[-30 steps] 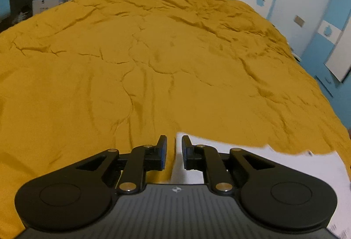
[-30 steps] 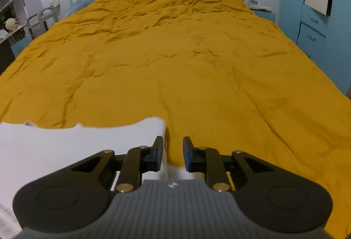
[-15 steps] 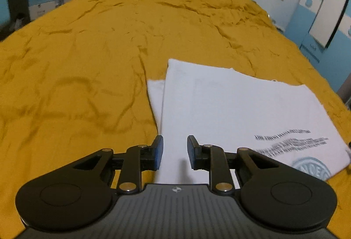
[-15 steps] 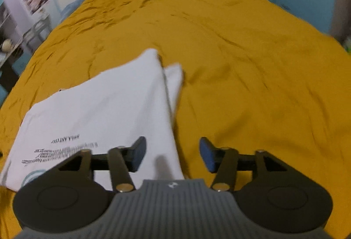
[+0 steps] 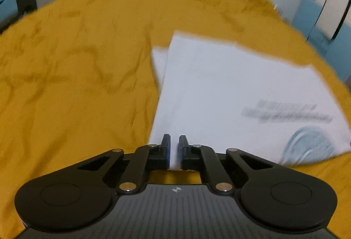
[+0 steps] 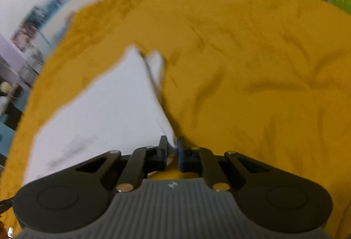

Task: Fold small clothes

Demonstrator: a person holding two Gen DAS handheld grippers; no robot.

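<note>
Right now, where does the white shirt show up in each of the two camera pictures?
Left wrist view: the white shirt fills centre-right, its near edge nipped in the left tongs.
Right wrist view: the shirt lies centre-left, its corner in the right tongs.
Shared landmark: the mustard bedspread.

White shirt [image 5: 230,89]: thin smooth matt cloth, printed text and blue logo. Under it, mustard bedcover [image 5: 76,76]: matt, wrinkled cloth. Left gripper [image 5: 174,152] and right gripper [image 6: 173,153]: matt black plastic, blue pads, shiny metal pins.
</note>
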